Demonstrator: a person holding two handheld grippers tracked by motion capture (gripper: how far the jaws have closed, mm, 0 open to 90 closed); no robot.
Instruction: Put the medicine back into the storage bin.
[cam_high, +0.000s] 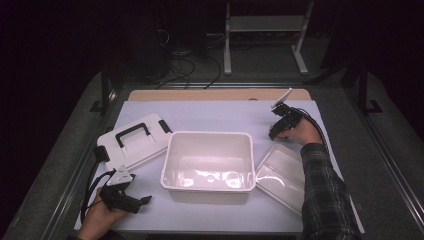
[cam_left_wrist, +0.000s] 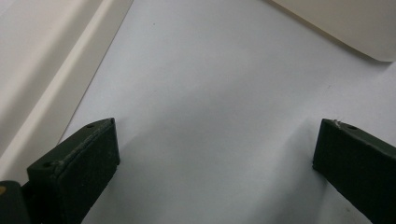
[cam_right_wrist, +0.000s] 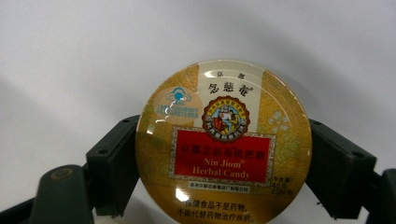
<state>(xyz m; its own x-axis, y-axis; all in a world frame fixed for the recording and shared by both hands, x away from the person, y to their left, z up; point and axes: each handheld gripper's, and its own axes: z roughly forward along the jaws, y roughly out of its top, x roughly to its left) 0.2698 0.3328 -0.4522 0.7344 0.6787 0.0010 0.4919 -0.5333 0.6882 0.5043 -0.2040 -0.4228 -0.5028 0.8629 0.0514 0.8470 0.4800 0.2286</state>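
Beyond the white bin's (cam_high: 208, 161) far right corner, the right tool (cam_right_wrist: 224, 154) is clamping the candy tin (cam_right_wrist: 223, 144), likely needing lifting binward next, while the left tool (cam_left_wrist: 215, 163) is gaping empty.

The left hand (cam_high: 102, 212) holds the left gripper (cam_high: 145, 200) low and near the person. It lies almost flat and points to the side. Its two jaws stand far apart, with nothing between the fingers (cam_left_wrist: 74, 172).

The right arm (cam_high: 322, 195), in a checked sleeve, is stretched out forward. The right hand (cam_high: 300, 131) holds the right gripper (cam_high: 274, 131) with its jaws tipped down. In the right gripper view, the fingers (cam_right_wrist: 114, 168) press on both sides of a round tin (cam_right_wrist: 223, 142), which sits right between them.
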